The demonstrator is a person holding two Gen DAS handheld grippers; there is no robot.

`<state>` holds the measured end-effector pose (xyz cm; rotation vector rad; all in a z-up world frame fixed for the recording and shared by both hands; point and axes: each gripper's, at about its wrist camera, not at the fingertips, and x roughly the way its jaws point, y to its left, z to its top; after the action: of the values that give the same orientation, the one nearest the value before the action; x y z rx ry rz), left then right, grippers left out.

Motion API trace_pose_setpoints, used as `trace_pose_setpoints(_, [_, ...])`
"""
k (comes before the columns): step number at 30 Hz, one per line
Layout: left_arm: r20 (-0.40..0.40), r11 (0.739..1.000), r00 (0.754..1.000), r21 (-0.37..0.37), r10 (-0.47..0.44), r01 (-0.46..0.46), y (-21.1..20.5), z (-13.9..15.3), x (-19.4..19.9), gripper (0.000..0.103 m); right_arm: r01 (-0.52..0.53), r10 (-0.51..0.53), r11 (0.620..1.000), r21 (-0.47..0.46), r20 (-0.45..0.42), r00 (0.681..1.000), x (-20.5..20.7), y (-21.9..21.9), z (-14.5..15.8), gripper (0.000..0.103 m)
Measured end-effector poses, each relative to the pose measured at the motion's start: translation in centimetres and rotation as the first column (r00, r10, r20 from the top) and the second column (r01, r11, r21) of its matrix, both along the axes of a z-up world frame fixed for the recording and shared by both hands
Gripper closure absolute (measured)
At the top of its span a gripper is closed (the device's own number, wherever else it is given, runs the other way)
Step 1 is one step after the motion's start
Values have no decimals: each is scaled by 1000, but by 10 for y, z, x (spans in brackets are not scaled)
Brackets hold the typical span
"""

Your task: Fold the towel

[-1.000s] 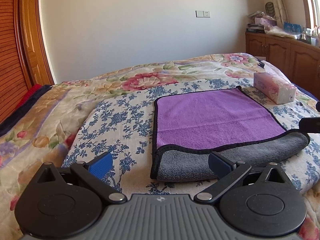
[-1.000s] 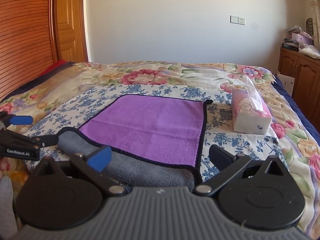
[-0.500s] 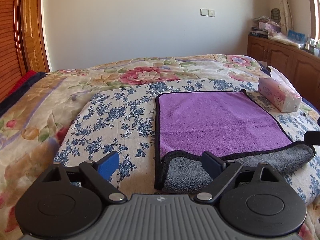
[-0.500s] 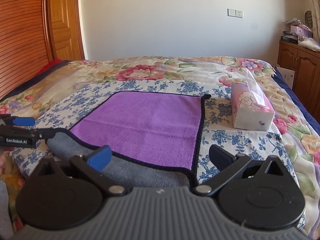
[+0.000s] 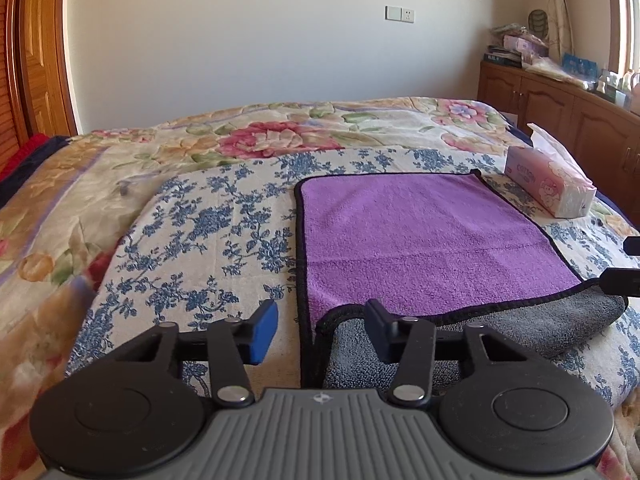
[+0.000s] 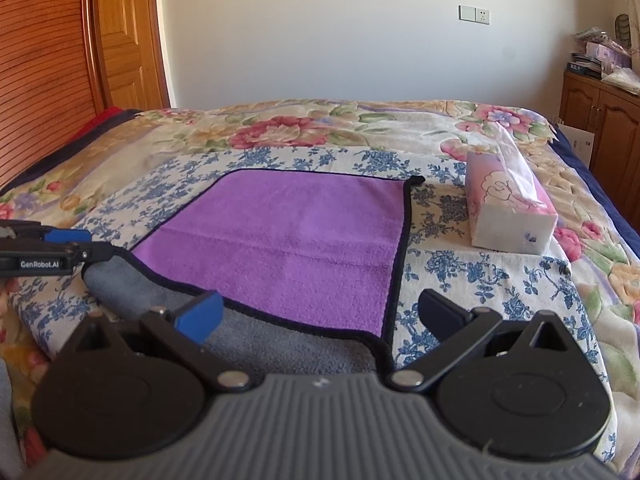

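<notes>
purple towel (image 5: 420, 240) flat on bed (image 5: 200, 232), near edge curled back, grey underside up. left gripper (image 5: 320, 320) spread astride near-left corner; right gripper (image 6: 320, 308) spread above near-right corner, empty. advice: pinch both hem corners together, lift evenly, carry to far edge, avoid tissue box (image 6: 512, 216).

Left tool (image 5: 322, 326) and right tool (image 6: 320, 316): black linkages, silver pivot screws, blue finger pads, ribbed grey housing, "GenRobot.AI" lettering
</notes>
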<state>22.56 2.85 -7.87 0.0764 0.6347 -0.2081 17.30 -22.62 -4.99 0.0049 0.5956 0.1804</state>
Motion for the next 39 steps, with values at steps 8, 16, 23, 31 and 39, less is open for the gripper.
trace_pose_setpoints(8, [-51,1000,999,-19,-16,15,0,-6,2,69,-22,25,999,43,-70,997,6,-4,-6,0])
trace_pose_setpoints(16, [-71,1000,997,-11,-6,6,1,-10,4,70,-11,26,995,100,-145,989,11,-12,-12,1])
trace_pose_setpoints(23, [-80,1000,997,-5,-9,9,0,-12,4,70,17,8,991,133,-191,982,16,-23,-15,19])
trace_pose_setpoints(31, [-85,1000,996,1,-8,8,0,-13,5,70,22,22,984,175,-241,970,23,-35,-17,34])
trace_pose_setpoints(39, [-88,1000,996,1,-13,13,-2,-14,4,75,2,44,986,167,-274,961,23,-35,-17,56])
